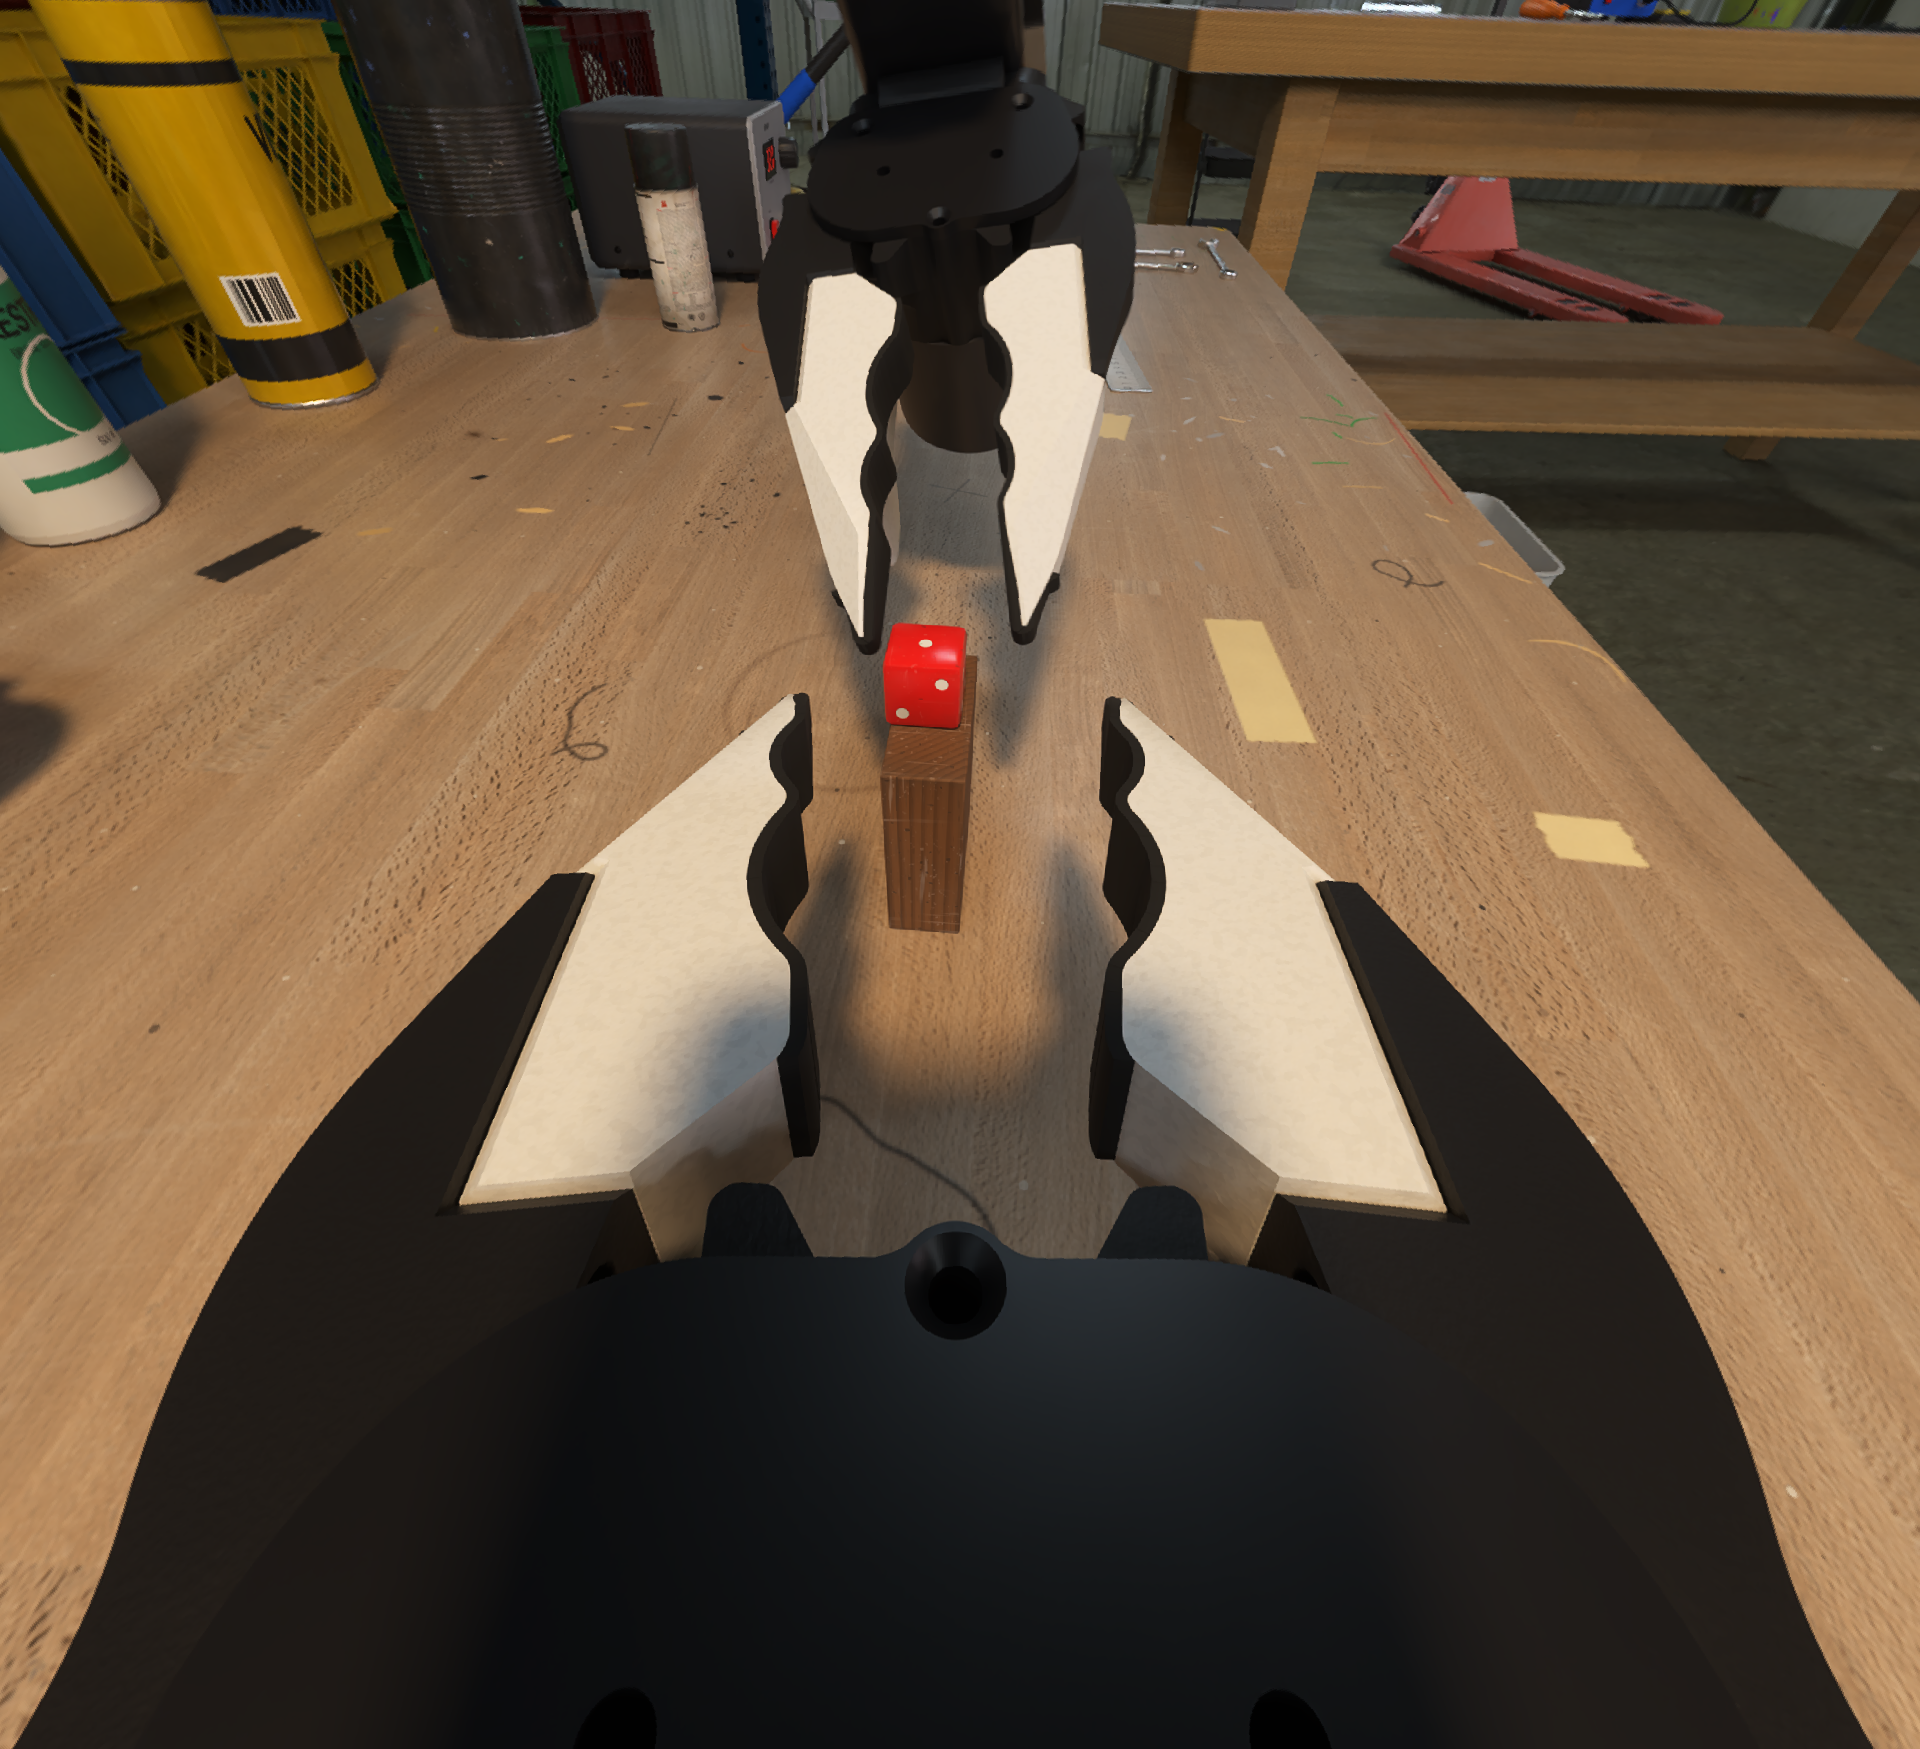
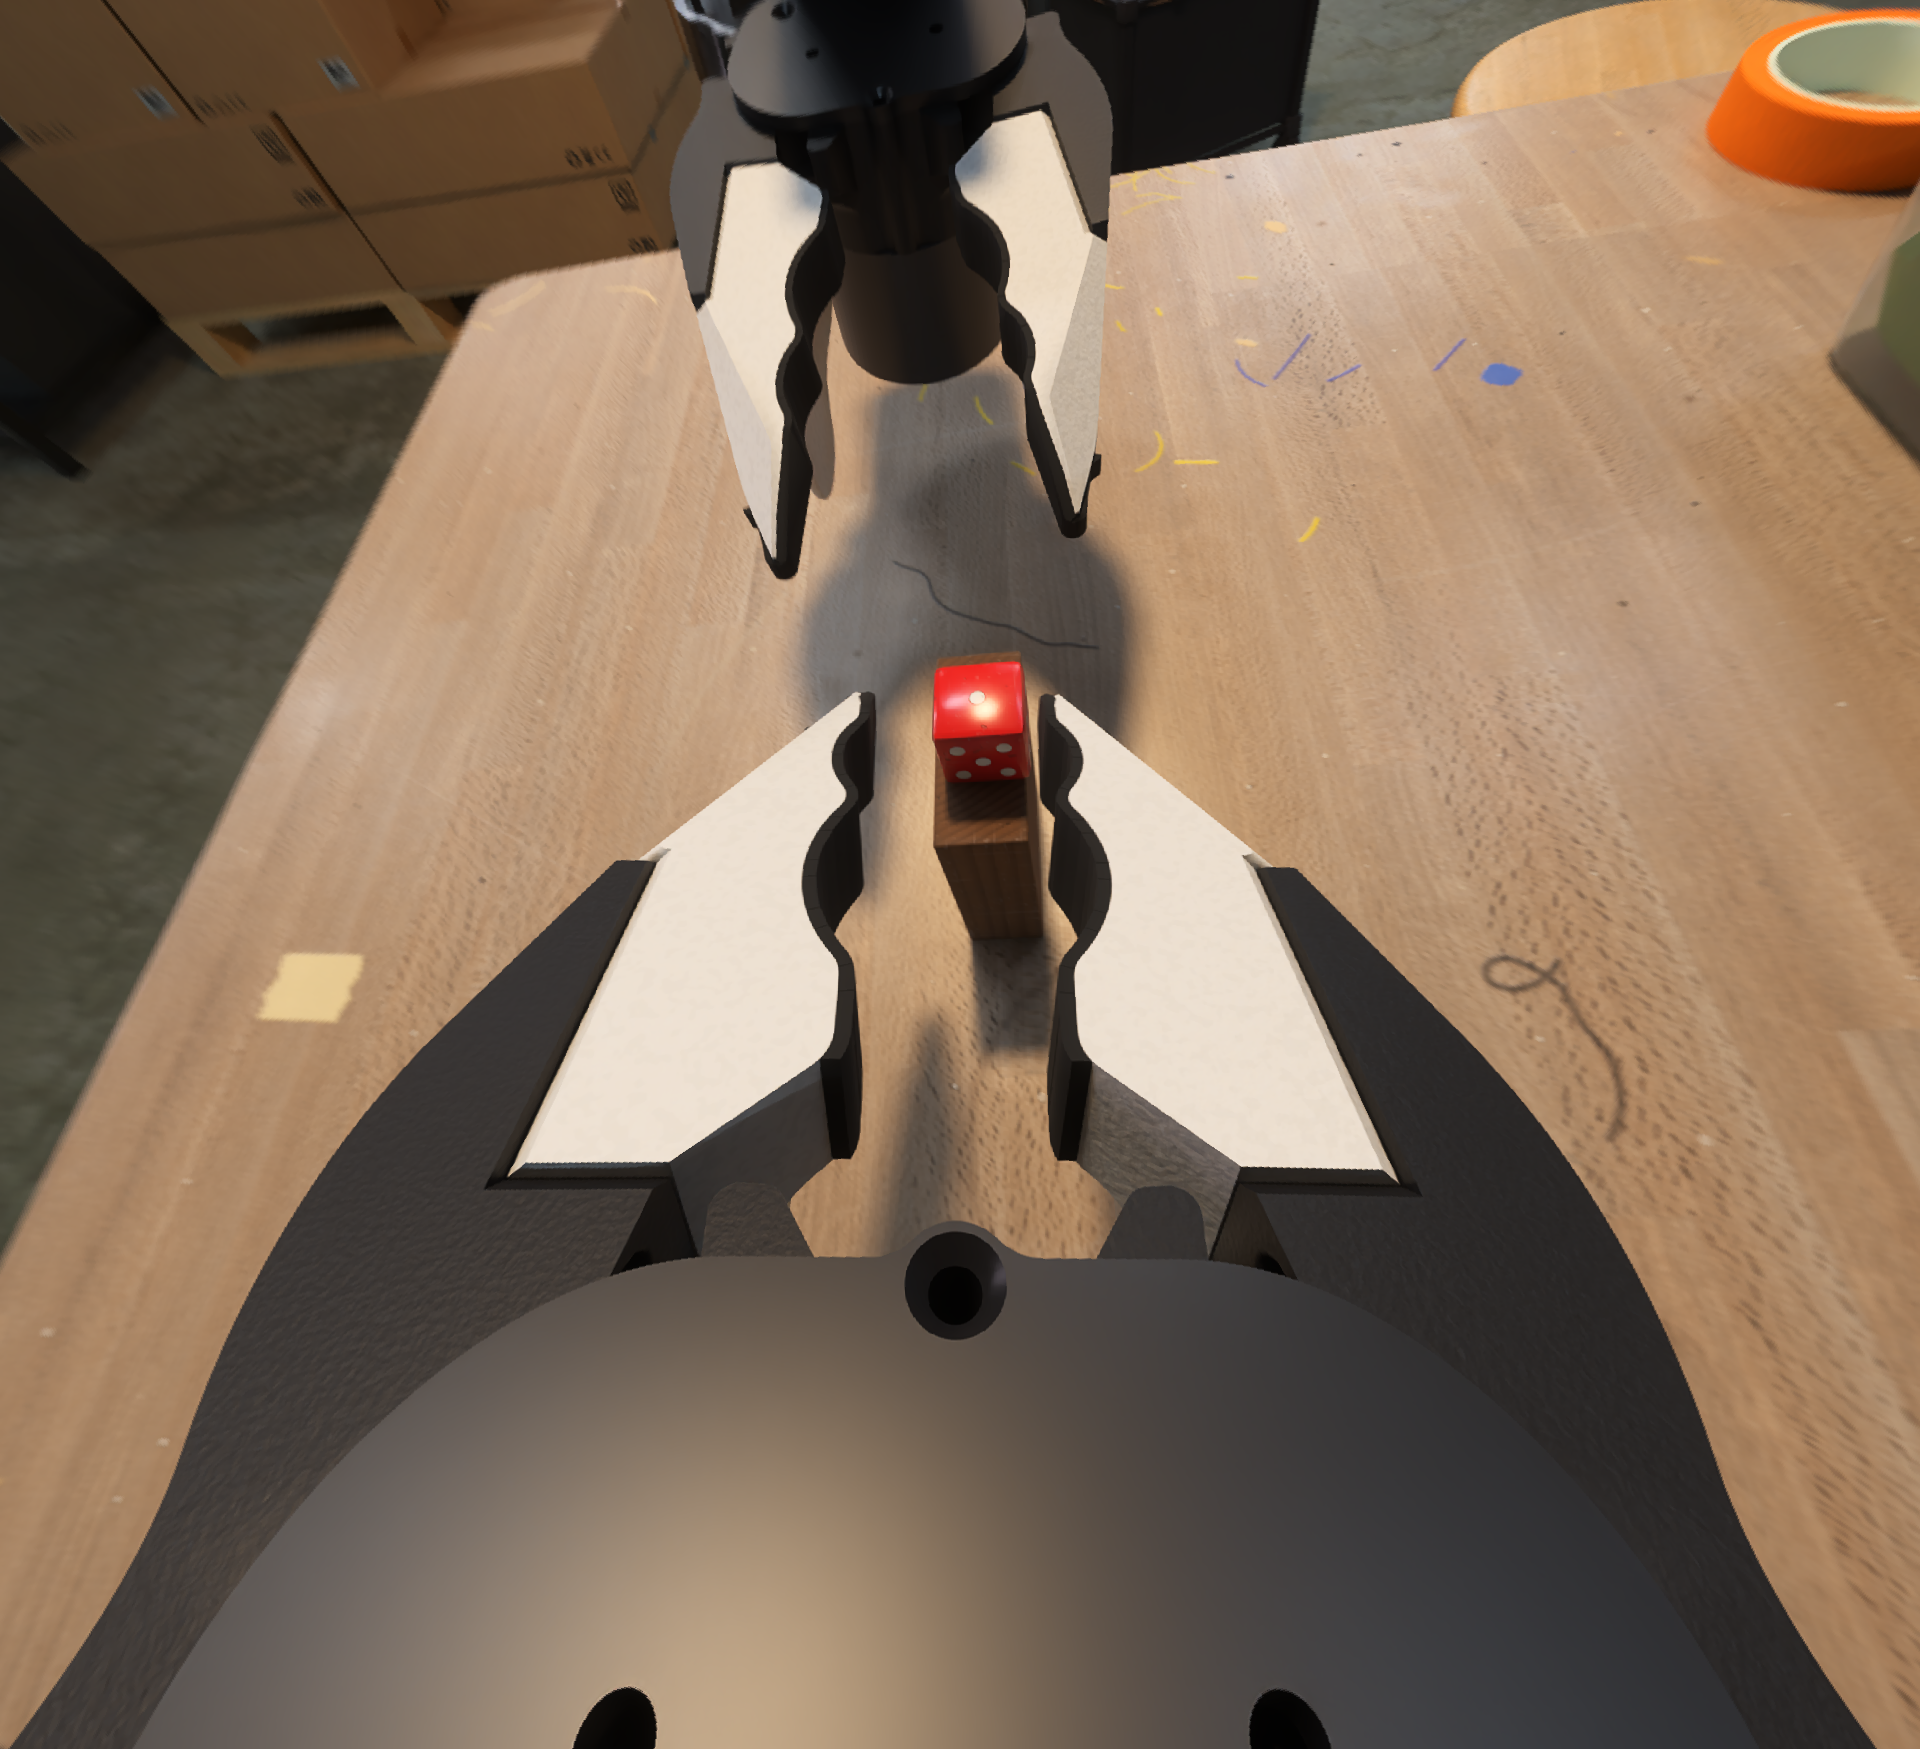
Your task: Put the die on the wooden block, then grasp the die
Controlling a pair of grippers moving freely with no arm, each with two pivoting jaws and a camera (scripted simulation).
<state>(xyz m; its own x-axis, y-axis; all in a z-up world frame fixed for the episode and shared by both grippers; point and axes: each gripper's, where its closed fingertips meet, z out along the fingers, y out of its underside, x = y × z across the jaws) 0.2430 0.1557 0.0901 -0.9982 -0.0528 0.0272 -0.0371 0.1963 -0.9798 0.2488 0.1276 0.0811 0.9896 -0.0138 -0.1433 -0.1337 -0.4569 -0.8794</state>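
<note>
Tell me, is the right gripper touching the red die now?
Apart. In the right wrist view, the right gripper is open around the die, which rests on the wooden block, and table shows between each fingertip and the die.

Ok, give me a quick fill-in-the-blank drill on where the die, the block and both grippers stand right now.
1. The red die rests on top of the ____ block.
2. The block stands ____ on the workbench.
3. Neither the left gripper nor the right gripper holds anything; both have their jaws ____.
4. Seen from the right wrist view, the die sits ____ that gripper's fingertips.

Missing words: wooden; upright; open; between
</note>
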